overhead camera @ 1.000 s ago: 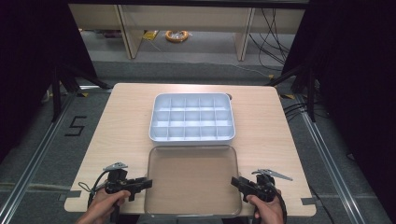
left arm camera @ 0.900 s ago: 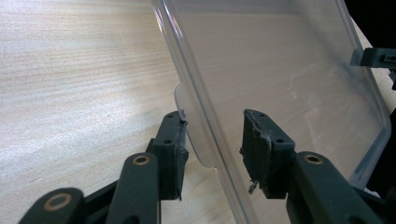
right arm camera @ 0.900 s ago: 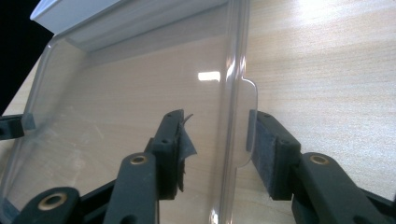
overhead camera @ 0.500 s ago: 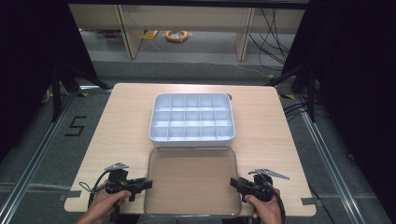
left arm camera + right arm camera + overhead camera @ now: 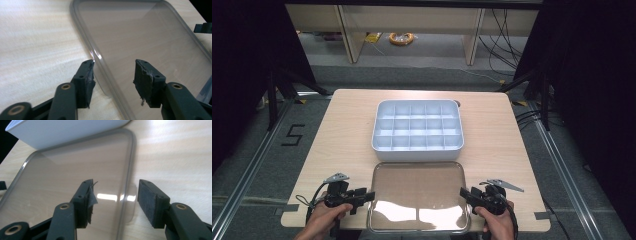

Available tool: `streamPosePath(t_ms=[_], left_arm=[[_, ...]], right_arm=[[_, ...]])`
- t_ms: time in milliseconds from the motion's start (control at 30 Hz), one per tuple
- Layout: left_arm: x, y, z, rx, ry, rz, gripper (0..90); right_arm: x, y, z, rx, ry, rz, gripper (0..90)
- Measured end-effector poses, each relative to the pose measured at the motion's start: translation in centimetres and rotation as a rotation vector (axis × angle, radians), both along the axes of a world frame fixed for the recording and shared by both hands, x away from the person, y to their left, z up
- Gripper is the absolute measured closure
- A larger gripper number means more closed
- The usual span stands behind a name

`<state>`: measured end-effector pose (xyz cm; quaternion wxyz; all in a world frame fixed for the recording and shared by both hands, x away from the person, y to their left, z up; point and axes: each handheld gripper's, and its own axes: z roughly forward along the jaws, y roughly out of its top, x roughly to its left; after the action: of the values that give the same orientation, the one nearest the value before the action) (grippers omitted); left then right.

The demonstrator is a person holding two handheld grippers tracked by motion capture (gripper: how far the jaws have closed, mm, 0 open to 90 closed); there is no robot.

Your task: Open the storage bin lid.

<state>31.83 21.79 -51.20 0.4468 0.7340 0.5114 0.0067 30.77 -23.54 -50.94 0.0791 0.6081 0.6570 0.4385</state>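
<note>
We judge clear lid (image 5: 419,195) light, stiff, slippery; grip raised side rims. Left tongs (image 5: 113,72), right tongs (image 5: 113,195) just opening, straddling rims, not pressing.

Overhead light falls evenly on the tabletop (image 5: 347,130); the surroundings to both sides are near black. The clear lid (image 5: 419,195) carries broad white glare along its near edge in the high view, with small bright reflections on its rim in both gripper views. The high view is soft and low in detail. Close-range claw pads are slightly blurred.
</note>
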Motion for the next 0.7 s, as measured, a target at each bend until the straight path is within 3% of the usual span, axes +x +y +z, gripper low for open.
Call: streamPosePath(t_ms=[33, 67, 133, 167, 200, 300, 367, 400, 433, 467, 567, 700], left_arm=[[0.0, 0.0, 0.0, 0.006, -0.005, -0.003, 49.6], [0.0, 0.0, 0.0, -0.002, -0.004, 0.007, 49.5], [0.0, 0.1, 0.0, -0.001, -0.004, 0.007, 48.9], [0.0, 0.1, 0.0, -0.003, -0.005, 0.011, 48.3], [0.1, 0.1, 0.1, -0.004, -0.007, 0.009, 47.3], [0.1, 0.2, 0.2, 0.002, -0.025, 0.003, 45.7], [0.1, 0.1, 0.2, -0.014, -0.029, 0.009, 43.6], [0.1, 0.2, 0.3, -0.012, -0.035, 0.012, 42.7], [0.1, 0.2, 0.4, -0.01, -0.047, 0.007, 41.8], [0.1, 0.3, 0.4, -0.007, -0.05, 0.002, 39.4], [0.2, 0.3, 0.5, -0.02, -0.056, -0.006, 34.5], [0.2, 0.1, 0.7, -0.029, -0.068, -0.008, 29.8]], right_arm=[[0.0, 0.0, 0.0, -0.005, -0.007, -0.005, 47.6], [-0.2, 0.2, 0.3, 0.026, 0.027, -0.019, 47.4], [-0.3, 0.2, 0.4, 0.031, 0.033, -0.019, 47.0], [-0.2, -0.1, 0.3, 0.003, 0.001, 0.004, 46.7], [-0.2, 0.2, 0.3, 0.023, 0.022, -0.015, 46.4], [-0.1, 0.0, 0.3, -0.008, -0.01, 0.005, 44.8], [-0.3, 0.1, 0.6, 0.03, 0.026, -0.004, 43.5], [-0.1, -0.1, 0.5, -0.002, -0.013, 0.009, 42.7], [-0.2, 0.1, 0.7, 0.019, 0.007, -0.01, 42.0], [-0.1, -0.3, 0.6, -0.018, -0.043, 0.011, 41.0], [-0.2, 0.0, 0.9, -0.008, -0.038, 0.002, 38.5], [-0.2, 0.1, 1.1, -0.042, -0.083, 0.031, 33.2]])
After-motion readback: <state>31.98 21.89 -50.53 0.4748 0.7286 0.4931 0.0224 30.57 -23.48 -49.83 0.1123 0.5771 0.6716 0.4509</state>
